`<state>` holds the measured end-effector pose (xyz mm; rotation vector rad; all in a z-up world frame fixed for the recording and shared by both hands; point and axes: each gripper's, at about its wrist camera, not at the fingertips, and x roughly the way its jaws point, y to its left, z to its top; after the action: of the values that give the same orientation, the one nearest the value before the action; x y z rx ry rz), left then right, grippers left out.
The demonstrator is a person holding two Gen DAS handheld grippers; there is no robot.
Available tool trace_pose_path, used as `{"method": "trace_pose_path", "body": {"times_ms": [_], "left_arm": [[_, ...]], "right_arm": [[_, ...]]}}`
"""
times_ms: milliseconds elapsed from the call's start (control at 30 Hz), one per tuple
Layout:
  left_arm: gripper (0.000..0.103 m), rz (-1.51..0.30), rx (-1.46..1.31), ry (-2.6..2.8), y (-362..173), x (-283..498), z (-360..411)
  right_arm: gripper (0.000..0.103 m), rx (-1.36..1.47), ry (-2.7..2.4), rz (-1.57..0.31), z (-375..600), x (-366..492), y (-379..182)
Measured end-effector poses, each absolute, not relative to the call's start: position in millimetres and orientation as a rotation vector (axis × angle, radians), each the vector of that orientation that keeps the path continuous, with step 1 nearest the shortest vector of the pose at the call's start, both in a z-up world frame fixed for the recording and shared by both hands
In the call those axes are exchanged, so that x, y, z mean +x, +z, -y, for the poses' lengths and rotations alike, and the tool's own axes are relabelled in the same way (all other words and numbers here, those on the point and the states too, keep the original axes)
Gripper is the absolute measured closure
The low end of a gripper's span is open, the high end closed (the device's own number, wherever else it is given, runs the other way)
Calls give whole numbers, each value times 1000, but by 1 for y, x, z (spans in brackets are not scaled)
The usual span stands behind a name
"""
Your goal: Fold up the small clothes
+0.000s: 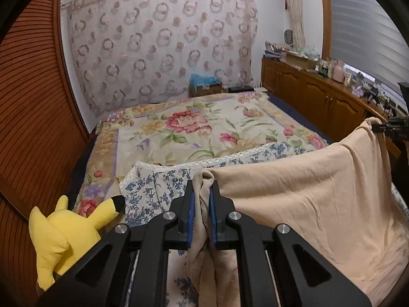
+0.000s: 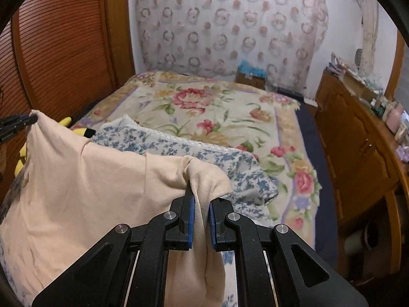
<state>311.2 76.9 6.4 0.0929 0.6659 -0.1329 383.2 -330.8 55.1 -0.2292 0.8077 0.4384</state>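
A beige garment [image 1: 306, 199] hangs stretched in the air between my two grippers, above a blue-flowered cloth [image 1: 153, 186] on the bed. My left gripper [image 1: 202, 186] is shut on one bunched corner of the garment. My right gripper [image 2: 200, 199] is shut on the other corner, with the beige garment [image 2: 89, 184] spreading to its left. The right gripper also shows at the far right of the left wrist view [image 1: 391, 128], and the left gripper at the far left of the right wrist view [image 2: 18, 124].
The bed carries a floral blanket [image 1: 184, 133]. A yellow plush toy [image 1: 64, 230] lies at the bed's near left. A slatted wooden wardrobe [image 1: 30, 102] stands to the left. A wooden sideboard [image 1: 319, 97] with clutter runs along the right. A box [image 1: 204, 87] sits beyond the bed.
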Motion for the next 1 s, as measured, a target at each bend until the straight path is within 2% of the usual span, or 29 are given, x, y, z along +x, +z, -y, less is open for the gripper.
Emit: {"method": "trace_pose_path", "body": {"times_ms": [100,200,300,367,400,500,533,1000], "left_arm": [[95,-687,94,-132,-1,325,-80],[90,-707,108,-132,-9,334,-80],[82,-714,106,-136,-13,335,-81],[73,-720,91,-159,-13,336,-82],[65,-725,84,-167,-14,332,-83],[59,-740,66,-180,-20,315,-85],[57,-745,58,-187,-22,307,-86],[57,-856,-10,-141,-69,225,-95]], "right_arm": [[96,-242,439,-810,323,392,48],[96,-221,445,-835,321,403,39],[86,-239,427,-845,317,406,28],[84,-235,435,-861,317,402,23],[79,-236,433,-863,318,400,22],[62,-217,446,-867,324,387,21],[61,-202,451,-879,327,381,19],[61,-101,446,-990,365,275,-16]]}}
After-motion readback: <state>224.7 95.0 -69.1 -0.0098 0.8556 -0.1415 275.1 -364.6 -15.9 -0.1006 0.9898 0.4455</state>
